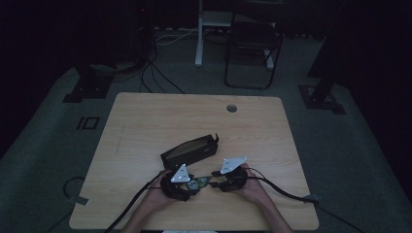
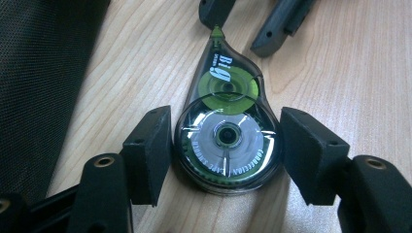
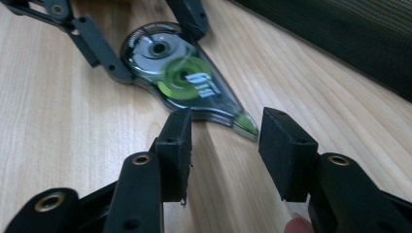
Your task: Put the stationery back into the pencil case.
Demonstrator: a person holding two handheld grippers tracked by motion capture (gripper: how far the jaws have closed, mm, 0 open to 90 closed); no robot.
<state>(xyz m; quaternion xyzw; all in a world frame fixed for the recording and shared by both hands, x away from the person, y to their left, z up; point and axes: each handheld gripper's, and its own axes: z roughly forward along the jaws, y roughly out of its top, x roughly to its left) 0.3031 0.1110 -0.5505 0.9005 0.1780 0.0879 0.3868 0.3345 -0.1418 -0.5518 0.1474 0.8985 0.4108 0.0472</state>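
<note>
So the correction tape dispenser (image 2: 226,128) lies flat on the table (image 1: 145,116) near the front edge, black pencil case (image 1: 189,149) just beyond at 11 o'clock. My left gripper (image 2: 226,155) straddles its round end, jaws wide, not pinching yet. Right gripper (image 3: 223,141) hangs open by the tip at 12 o'clock. Probably light, hard, slick plastic (slippery curves), so I'd squeeze the fat round body
</note>
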